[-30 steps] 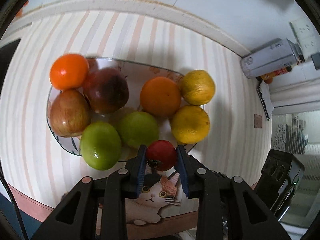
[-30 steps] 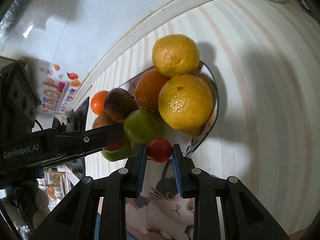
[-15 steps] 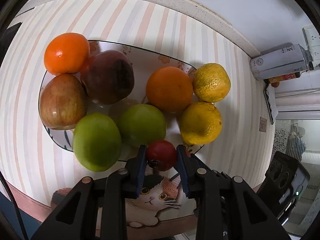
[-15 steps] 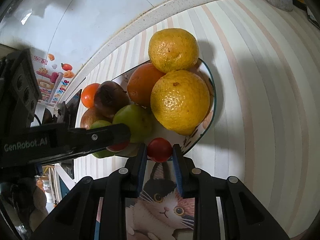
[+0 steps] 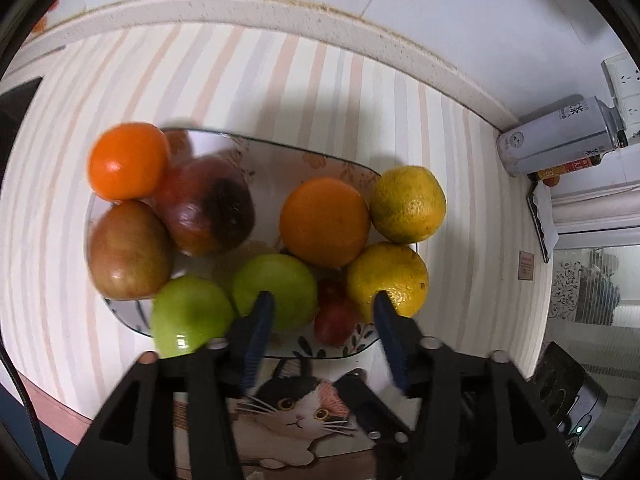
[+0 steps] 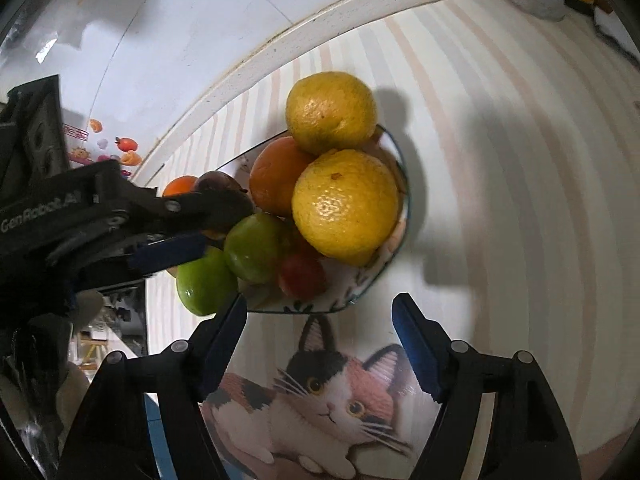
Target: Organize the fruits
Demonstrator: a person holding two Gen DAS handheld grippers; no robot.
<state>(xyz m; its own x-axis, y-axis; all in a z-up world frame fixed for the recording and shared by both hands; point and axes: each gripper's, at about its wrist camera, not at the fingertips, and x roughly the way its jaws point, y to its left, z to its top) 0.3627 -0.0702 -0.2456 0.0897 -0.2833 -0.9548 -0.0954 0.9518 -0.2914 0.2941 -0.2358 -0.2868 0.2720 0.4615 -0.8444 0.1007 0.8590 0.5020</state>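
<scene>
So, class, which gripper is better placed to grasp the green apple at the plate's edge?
Left. The left gripper hangs open beside that green apple; the right gripper sits over the cat mat.

a home kitchen corner.
a striped cloth with a cartoon cat covers the surface, a plate of fruit sits by a white wall, with a wall socket, a can and fruit stickers.

Plate on tablecloth, near its front edge. In plate: tangerine at left rear edge, two apples beside it, orange mid-plate, two citrus along right edge, two limes at front, cherry tomatoes at front edge between lime and citrus. Can at right rear corner.
</scene>
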